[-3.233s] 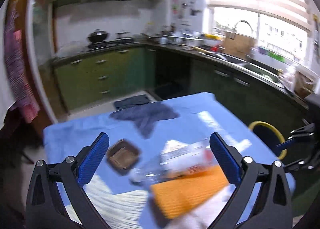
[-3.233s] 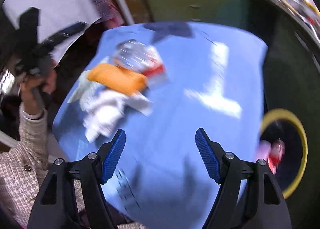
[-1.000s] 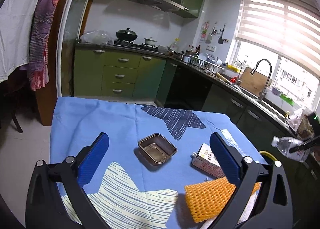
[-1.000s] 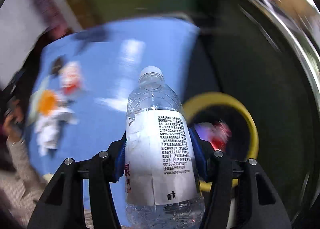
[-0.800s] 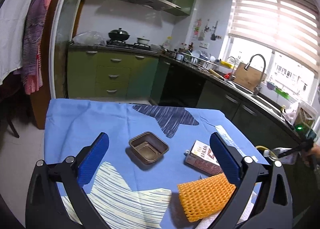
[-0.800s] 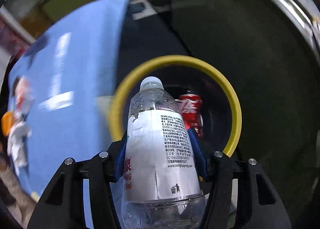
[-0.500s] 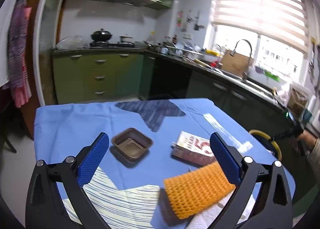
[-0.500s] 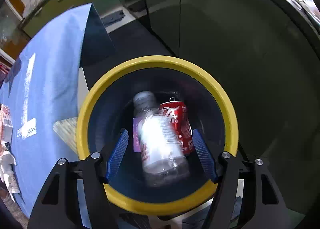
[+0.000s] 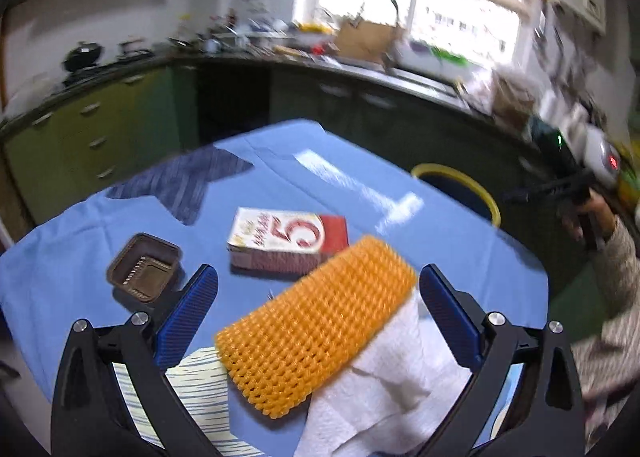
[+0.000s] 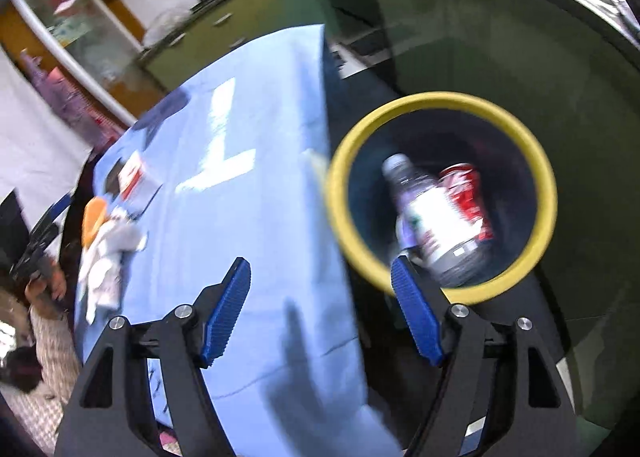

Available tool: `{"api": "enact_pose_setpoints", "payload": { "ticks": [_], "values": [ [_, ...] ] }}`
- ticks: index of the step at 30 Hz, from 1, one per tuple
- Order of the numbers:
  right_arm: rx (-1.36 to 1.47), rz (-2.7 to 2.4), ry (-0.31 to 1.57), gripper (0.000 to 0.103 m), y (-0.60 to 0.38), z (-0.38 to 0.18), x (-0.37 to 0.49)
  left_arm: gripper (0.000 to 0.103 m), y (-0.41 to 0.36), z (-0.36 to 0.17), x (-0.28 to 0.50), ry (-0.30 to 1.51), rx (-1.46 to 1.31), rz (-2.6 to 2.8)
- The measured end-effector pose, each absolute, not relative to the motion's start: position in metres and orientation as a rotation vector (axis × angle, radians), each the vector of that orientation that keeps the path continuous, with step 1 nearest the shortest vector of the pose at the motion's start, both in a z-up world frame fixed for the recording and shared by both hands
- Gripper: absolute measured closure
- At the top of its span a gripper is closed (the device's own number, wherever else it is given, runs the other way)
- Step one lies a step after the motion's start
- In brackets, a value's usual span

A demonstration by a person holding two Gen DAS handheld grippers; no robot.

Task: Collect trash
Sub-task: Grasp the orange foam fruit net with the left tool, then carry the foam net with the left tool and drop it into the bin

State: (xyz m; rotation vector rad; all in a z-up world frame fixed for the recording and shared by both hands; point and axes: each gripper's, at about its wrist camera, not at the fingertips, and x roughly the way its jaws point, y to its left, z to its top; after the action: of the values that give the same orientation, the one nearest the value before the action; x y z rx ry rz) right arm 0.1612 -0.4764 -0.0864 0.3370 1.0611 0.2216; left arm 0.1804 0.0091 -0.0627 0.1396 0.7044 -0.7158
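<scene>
left gripper (image 9: 318, 315): blue-padded jaws spread wide, holding nothing, hanging over the orange foam mesh sleeve (image 9: 316, 331)
white paper towel (image 9: 396, 385): tucked under the sleeve
red-and-white carton (image 9: 286, 243): lying flat just past the sleeve
brown plastic tray (image 9: 143, 272): left of the carton, on the blue tablecloth (image 9: 100, 225)
right gripper (image 10: 322, 311): wide open, empty, by the table edge
yellow-rimmed dark bin (image 10: 544, 177): clear plastic bottle (image 10: 430, 221) lying inside, against a red soda can (image 10: 466, 193)

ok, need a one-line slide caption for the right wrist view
Open right gripper beside the yellow-rimmed bin, which holds a plastic bottle and a red can.
</scene>
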Motion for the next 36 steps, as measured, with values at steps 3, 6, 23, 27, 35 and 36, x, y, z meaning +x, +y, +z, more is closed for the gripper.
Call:
{"api": "enact_pose_setpoints", "payload": {
  "ticks": [3, 6, 23, 27, 35, 36],
  "values": [
    [0.340, 0.248, 1.065, 0.030, -0.463, -0.091, 0.157, 0.007, 0.005, -0.069, 0.189, 0.745, 0.158, -0.772],
    [0.350, 0.270, 1.069, 0.030, -0.453, -0.096, 0.160, 0.007, -0.004, -0.075, 0.191, 0.761, 0.211, -0.822],
    [0.370, 0.296, 1.087, 0.030, -0.438, -0.108, 0.164, 0.065, -0.015, -0.093, 0.203, 0.829, 0.288, -0.921],
    [0.373, 0.309, 1.082, 0.030, -0.436, -0.108, 0.163, 0.089, -0.007, -0.079, 0.200, 0.798, 0.242, -0.901],
    [0.389, 0.311, 1.035, 0.030, -0.448, -0.097, 0.150, 0.091, -0.025, -0.034, 0.177, 0.733, 0.306, -0.846],
    [0.387, 0.302, 1.027, 0.029, -0.451, -0.095, 0.147, 0.091, -0.032, -0.027, 0.175, 0.728, 0.313, -0.848]
  ]
}}
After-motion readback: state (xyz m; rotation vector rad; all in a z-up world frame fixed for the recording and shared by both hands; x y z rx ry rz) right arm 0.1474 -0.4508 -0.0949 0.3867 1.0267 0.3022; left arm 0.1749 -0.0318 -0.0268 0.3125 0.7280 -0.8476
